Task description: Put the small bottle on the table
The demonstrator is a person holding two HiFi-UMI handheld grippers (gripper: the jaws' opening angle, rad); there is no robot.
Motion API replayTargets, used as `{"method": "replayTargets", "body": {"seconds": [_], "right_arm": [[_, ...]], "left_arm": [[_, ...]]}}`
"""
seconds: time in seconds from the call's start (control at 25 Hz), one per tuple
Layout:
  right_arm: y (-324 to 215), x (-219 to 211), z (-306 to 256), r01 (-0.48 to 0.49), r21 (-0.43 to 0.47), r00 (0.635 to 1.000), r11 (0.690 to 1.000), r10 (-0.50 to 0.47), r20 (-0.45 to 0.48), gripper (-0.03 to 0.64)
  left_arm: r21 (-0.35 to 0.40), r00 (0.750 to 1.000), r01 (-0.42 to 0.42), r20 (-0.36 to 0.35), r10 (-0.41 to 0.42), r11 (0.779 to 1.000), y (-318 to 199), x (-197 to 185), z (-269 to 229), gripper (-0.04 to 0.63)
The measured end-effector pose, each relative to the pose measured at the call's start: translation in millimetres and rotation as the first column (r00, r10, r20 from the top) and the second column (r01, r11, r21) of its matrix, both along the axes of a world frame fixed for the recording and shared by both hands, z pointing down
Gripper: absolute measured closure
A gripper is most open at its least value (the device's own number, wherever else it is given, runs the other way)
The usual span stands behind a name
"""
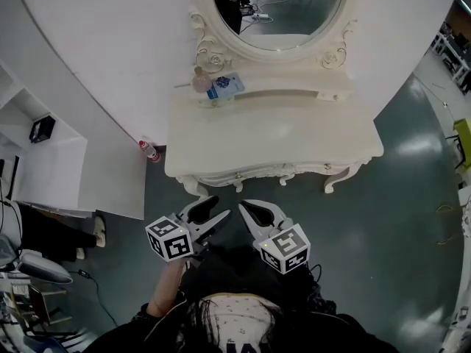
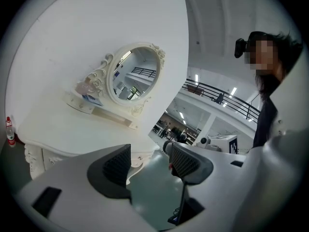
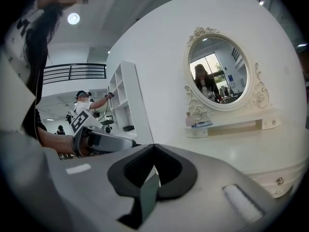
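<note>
Small bottle stands upright, cap up, on the shelf at the dressing table's back left. Both tongs hang just off the table's front edge, over open floor: left gripper released, nothing in it, right gripper clenched on nothing.

The table and the carved mirror frame are cream-white. The small bottle is pale pink, and the packet is blue and white. The floor is a glossy dark grey-green. The left tool and right tool are white with black pads and black-and-white square markers.
</note>
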State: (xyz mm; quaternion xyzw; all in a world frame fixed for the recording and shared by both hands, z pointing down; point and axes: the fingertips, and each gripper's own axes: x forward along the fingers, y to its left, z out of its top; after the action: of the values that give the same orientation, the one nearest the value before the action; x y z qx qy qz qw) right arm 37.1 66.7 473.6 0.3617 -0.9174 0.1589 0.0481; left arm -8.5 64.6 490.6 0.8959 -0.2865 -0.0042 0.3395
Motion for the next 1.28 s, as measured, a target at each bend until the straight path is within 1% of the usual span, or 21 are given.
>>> {"method": "replayTargets", "body": {"seconds": [0.16, 0.28, 0.4, 0.72, 0.88, 1.08, 1.28], "right_arm": [[5, -1, -3, -0.023, 0.006, 1.000, 1.000, 0.023, 0.010, 0.607], [9, -8, -5, -0.033, 0.011, 0.999, 0.999, 0.032, 0.009, 0.607], [14, -19, -7, -0.043, 0.015, 0.999, 0.999, 0.043, 0.009, 0.607], [31, -56, -14, -0.071, 0.019, 0.997, 0.997, 0.071, 0.005, 0.607], [37, -68, -16, -0.097, 0.019, 0.995, 0.995, 0.097, -0.014, 0.607], [43, -79, -19, -0.128, 0.018, 0.991, 0.992, 0.128, -0.035, 0.607], [46, -88, -17, -0.145, 0.015, 0.988, 0.989, 0.145, -0.058, 0.607]], "left_arm": [[0.016, 0.999, -0.036, 0.016, 0.036, 0.999, 9, 2, -3, 0.342], [0.028, 0.998, -0.054, 0.033, 0.053, 0.998, 15, -6, -4, 0.358], [0.042, 0.997, -0.064, 0.036, 0.063, 0.997, 20, -17, -9, 0.377], [0.059, 0.996, -0.085, 0.017, 0.084, 0.995, 33, -54, -14, 0.448], [0.056, 0.995, -0.097, -0.010, 0.098, 0.994, 36, -67, -14, 0.477], [0.050, 0.992, -0.117, -0.037, 0.119, 0.992, 40, -78, -14, 0.491], [0.042, 0.989, -0.139, -0.044, 0.141, 0.989, 42, -87, -12, 0.491]]}}
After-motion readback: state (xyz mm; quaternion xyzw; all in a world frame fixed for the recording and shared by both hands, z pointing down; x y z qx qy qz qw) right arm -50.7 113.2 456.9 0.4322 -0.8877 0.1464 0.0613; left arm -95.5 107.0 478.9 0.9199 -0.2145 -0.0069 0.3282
